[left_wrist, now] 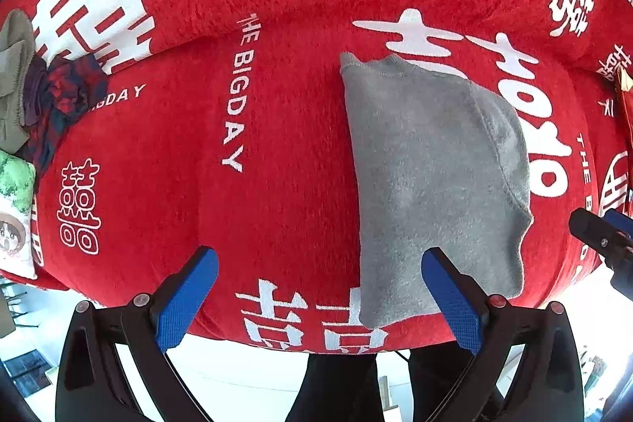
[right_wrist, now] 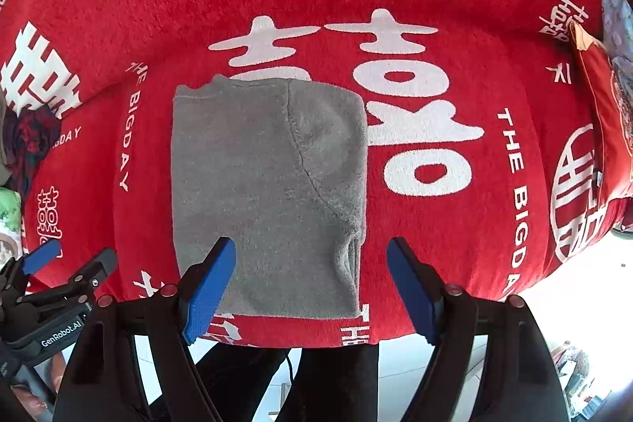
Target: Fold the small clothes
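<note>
Folded grey fleece garment (right_wrist: 269, 192) flat on red plush blanket (right_wrist: 494, 224), under both tongs: left tongs (left_wrist: 320, 297) & right tongs (right_wrist: 310, 287) spread wide, empty. Blanket text "THE BIGDAY"; left tongs marked "GenRobot.AI".

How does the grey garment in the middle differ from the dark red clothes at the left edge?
The grey garment is folded flat into a tidy rectangle; the dark red clothes lie crumpled in a heap. The grey garment is plain; the dark red clothes are patterned. Both rest on the red blanket.

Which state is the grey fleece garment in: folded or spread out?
Folded. The grey fleece garment lies as a compact rectangle, with a sleeve seam layered on top.
</note>
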Demonstrator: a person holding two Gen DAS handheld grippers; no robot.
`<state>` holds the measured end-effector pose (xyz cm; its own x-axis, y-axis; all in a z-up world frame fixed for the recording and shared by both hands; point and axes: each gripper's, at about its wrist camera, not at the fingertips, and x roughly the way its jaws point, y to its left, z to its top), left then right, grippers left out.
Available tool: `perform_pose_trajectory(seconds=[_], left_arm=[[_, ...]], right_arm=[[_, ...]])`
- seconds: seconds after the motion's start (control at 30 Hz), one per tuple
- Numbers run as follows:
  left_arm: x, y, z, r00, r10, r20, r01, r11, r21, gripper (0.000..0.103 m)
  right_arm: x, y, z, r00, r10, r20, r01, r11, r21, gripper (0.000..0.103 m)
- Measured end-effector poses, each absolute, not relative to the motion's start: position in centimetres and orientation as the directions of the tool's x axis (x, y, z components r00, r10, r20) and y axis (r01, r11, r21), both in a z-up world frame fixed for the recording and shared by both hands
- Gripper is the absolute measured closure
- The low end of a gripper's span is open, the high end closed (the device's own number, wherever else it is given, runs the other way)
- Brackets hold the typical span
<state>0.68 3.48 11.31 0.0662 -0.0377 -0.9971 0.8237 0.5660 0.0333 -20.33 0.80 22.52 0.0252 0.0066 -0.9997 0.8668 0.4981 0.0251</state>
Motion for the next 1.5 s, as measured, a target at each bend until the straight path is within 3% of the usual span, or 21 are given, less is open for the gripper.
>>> perform_pose_trajectory(seconds=[0.83, 1.5], left_arm=[[-0.4, 3.9, 11.5, 0.091, -0.041, -0.995, 0.834, 0.550, 0.054, 0.000], [-3.3, 3.2, 15.7, 0.145, -0.037, -0.989, 0.765, 0.638, 0.089, 0.000]], right_arm=[[-20.9, 1.9, 22.1, 0.041, -0.002, -0.999, 0.876, 0.480, 0.035, 0.022], [-21.9, 1.0, 24.3, 0.047, 0.000, -0.999, 0.792, 0.609, 0.037, 0.022]])
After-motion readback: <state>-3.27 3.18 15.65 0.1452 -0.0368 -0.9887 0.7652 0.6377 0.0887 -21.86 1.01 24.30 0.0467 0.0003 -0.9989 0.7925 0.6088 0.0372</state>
